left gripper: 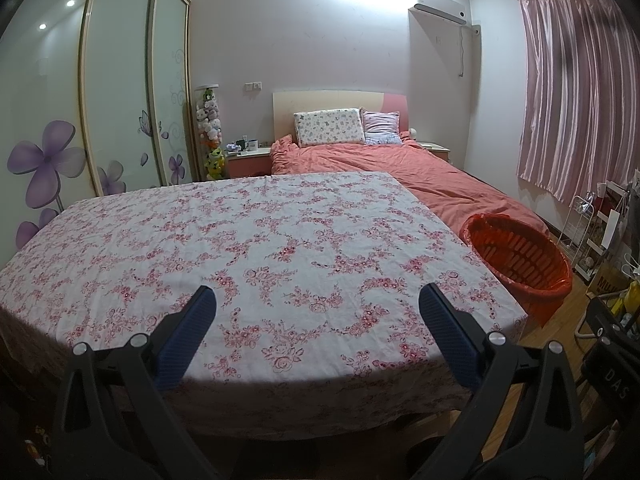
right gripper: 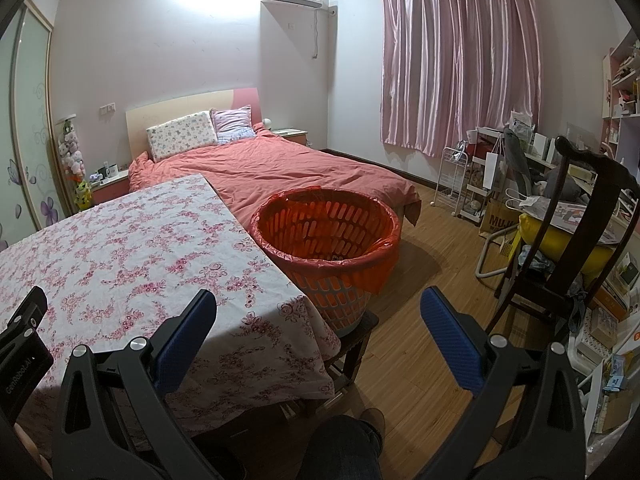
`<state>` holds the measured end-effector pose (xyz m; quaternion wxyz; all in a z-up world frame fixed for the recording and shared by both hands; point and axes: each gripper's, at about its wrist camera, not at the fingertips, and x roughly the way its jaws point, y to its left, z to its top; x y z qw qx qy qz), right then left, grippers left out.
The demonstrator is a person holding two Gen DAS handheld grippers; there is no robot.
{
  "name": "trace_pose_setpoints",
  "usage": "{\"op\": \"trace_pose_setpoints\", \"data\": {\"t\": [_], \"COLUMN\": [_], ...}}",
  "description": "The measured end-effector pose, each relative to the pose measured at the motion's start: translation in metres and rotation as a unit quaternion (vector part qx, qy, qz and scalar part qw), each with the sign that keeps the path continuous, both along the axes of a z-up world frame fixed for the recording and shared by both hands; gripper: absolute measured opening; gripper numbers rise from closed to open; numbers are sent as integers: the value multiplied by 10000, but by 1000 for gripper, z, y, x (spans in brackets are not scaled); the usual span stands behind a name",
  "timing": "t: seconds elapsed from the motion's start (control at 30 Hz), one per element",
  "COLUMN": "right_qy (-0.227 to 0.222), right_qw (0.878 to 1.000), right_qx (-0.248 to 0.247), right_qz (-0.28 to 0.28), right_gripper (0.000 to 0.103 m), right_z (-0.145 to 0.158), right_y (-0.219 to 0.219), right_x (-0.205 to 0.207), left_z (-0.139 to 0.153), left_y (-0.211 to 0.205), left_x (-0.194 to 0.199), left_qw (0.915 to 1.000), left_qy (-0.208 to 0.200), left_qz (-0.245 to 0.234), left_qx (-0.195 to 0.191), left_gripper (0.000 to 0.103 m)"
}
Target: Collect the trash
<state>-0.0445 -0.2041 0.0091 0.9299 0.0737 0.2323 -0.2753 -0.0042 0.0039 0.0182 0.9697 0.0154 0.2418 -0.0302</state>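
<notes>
Both tongs spread wide, nothing between the pads: left tongs (left gripper: 318,308) over the cloth (left gripper: 240,240), right tongs (right gripper: 318,308) off its corner. Bin (right gripper: 326,236) ahead of the right, nearer that hand. No trash visible on the cloth.

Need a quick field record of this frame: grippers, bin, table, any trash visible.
left gripper: open, empty, over the table
right gripper: open, empty, over the table's right corner
table: floral cloth, no trash visible on it
bin: orange slatted basket with a red liner, on a low stool at the table's right edge
bin contents: something dark at the bottom, too small to tell
bed: beyond the table, coral duvet, two pillows
floor: wood, no loose trash seen near the bin
</notes>
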Motion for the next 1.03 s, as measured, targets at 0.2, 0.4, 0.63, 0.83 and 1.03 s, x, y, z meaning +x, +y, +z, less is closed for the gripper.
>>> {"op": "trace_pose_setpoints", "data": {"t": [0.2,0.4,0.63,0.83,1.03], "right_qy": [1,2,23,21,23], "right_qw": [10000,10000,10000,10000,10000], "right_qx": [2,2,22,22,21], "right_qz": [0,0,16,16,17], "right_gripper": [101,101,101,101,101], "right_z": [0,0,-4,-4,-4], "right_y": [0,0,3,3,4], "right_x": [0,0,-2,-2,-3], "left_z": [0,0,0,-1,-3], "left_y": [0,0,0,0,3], "left_x": [0,0,0,-1,-3], "left_qw": [10000,10000,10000,10000,10000], "left_qy": [2,7,9,13,36], "left_qz": [-1,0,3,14,6], "left_qx": [4,4,8,17,11], "left_gripper": [99,99,99,99,99]}}
